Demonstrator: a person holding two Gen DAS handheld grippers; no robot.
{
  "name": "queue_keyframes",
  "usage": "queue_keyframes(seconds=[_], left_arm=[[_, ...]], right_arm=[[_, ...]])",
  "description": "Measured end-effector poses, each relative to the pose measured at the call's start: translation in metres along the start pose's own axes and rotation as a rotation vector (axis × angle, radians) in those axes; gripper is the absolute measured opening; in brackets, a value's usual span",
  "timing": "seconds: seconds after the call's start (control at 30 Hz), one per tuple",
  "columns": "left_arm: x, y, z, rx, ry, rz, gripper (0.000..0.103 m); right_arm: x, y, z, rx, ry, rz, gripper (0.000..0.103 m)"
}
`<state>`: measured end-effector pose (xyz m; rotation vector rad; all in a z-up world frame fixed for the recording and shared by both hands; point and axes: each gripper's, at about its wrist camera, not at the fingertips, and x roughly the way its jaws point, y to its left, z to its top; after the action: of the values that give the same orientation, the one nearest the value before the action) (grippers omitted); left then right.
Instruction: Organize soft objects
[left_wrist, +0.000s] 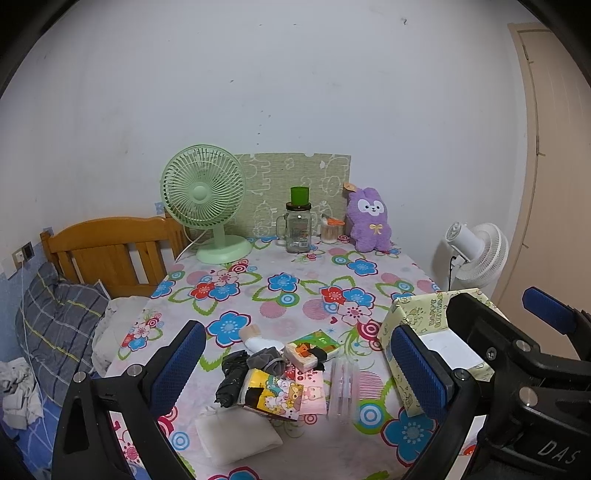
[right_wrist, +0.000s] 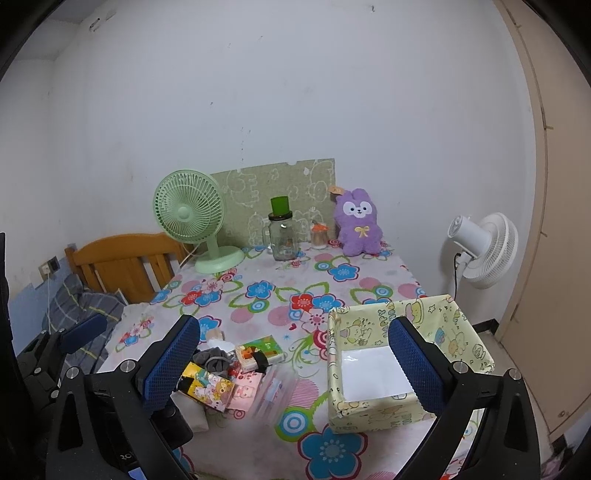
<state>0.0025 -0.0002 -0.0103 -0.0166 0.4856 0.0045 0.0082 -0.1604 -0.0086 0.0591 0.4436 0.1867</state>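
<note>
Left wrist view: left gripper (left_wrist: 299, 373) spread wide, nothing between its blue-padded fingers, hovering above the near end of the floral-cloth-covered surface (left_wrist: 295, 291). It frames the heap of soft items: a white rolled sock (left_wrist: 255, 341), a grey fabric scrunchie (left_wrist: 267, 360), a crumpled black plastic bag (left_wrist: 231, 378), a yellow cartoon-print tissue pack (left_wrist: 271, 397), an orange-and-white tissue pack (left_wrist: 301, 356), a green packet (left_wrist: 319, 341), and a cream cloth pouch (left_wrist: 236, 437) at the heap's near edge. A yellow cartoon-print open box (left_wrist: 432, 347) sits just right of the heap, presumably the container meant to receive these items. The right gripper's blue tip (left_wrist: 550, 310) shows beyond the box. Right wrist view: right gripper (right_wrist: 293, 369) likewise wide open and empty, straddling the gap between heap and box (right_wrist: 406, 365); the box interior shows only a white liner, so sorting looks unstarted. The left gripper's finger (right_wrist: 83, 332) appears left of the heap. Far from the heap, against the wall, stand a mint-green desk fan (right_wrist: 190, 218), a clear glass mug with green lid (right_wrist: 282, 236) and a purple plush rabbit (right_wrist: 358, 225), upright as if on display.
</note>
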Motion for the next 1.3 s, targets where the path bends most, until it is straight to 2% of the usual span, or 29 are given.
queue_keyframes(seconds=[1.0, 1.3], left_arm=[[0.015, 0.013, -0.007, -0.03, 0.033, 0.007, 0.098], [0.036, 0.029, -0.02, -0.037, 0.075, 0.051, 0.097]], right_arm=[[0.021, 0.014, -0.008, -0.002, 0.019, 0.005, 0.103], [0.045, 0.024, -0.022, 0.015, 0.054, 0.027, 0.1]])
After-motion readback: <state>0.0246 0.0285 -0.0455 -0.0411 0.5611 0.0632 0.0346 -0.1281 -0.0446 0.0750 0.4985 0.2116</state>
